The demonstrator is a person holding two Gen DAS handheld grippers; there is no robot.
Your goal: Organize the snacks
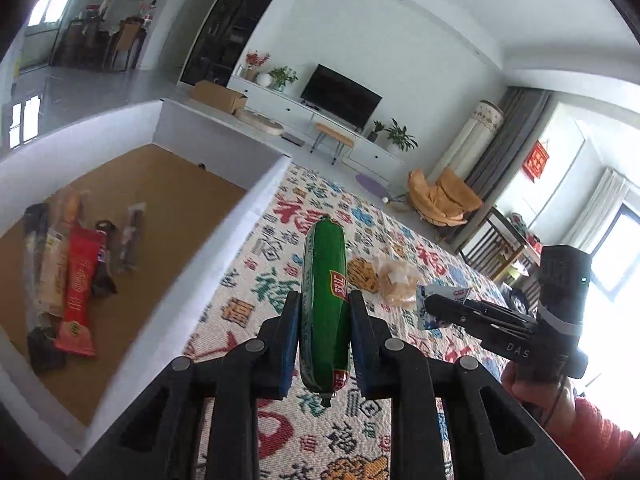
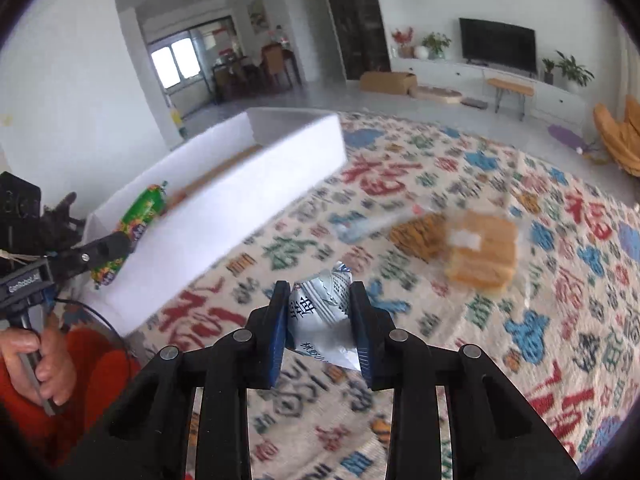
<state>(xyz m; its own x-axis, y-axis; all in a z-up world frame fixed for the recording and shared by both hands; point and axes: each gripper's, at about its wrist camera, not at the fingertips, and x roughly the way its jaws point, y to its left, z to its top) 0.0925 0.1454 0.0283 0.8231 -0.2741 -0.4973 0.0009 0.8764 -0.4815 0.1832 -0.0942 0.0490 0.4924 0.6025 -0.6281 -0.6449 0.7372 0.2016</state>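
My left gripper [image 1: 324,312] is shut on a green sausage stick [image 1: 323,276], held lengthwise above the patterned cloth; the same green sausage stick [image 2: 140,216] shows in the right wrist view beside the box wall. My right gripper [image 2: 320,300] is shut on a crumpled silver-white snack packet [image 2: 320,304], lifted off the cloth. That packet [image 1: 436,300] also shows at the right gripper's tip in the left wrist view. A white box with a brown floor [image 1: 248,208] stands to the left and holds several wrapped snacks [image 1: 76,280].
A clear bag of yellow crackers [image 2: 484,248] and an orange biscuit pack [image 2: 420,232] lie on the patterned cloth [image 2: 520,320]. A hand in a red sleeve [image 2: 48,364] holds the left gripper's handle. Beyond are a TV unit, stool and cardboard box.
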